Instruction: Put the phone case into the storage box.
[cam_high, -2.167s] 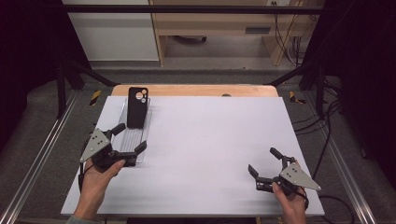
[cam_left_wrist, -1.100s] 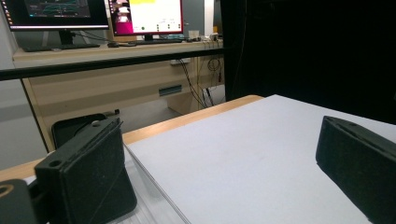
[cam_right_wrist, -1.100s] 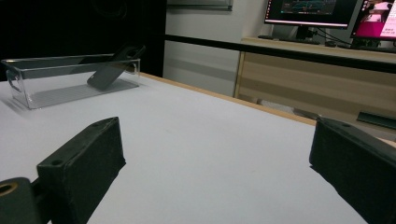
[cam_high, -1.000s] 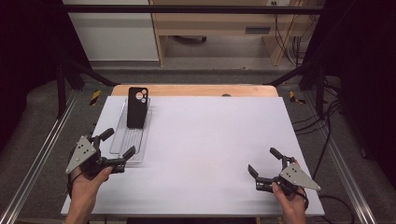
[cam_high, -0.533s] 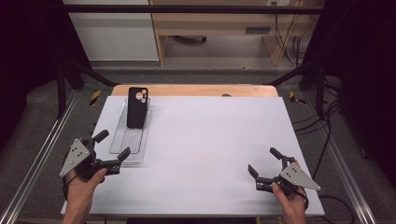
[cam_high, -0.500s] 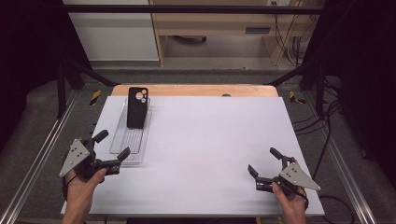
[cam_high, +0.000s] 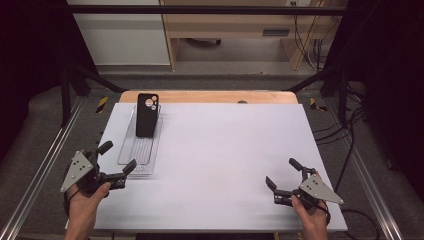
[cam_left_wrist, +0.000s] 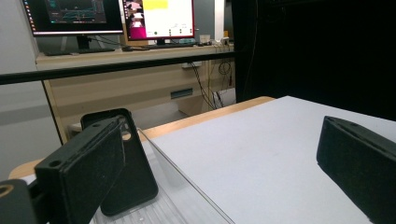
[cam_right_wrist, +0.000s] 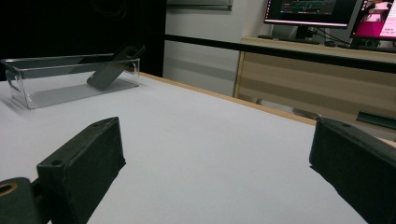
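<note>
Left tool spread, nothing held, parked just short of tray near end. Case propped at tray far end, ahead of tool. Right tool spread, idle, well apart. Judged step: pre-reach. Next: forward advance needed, case pinched.

Black phone case, clear ribbed tray, white table with tan wood far edge, black grippers
</note>
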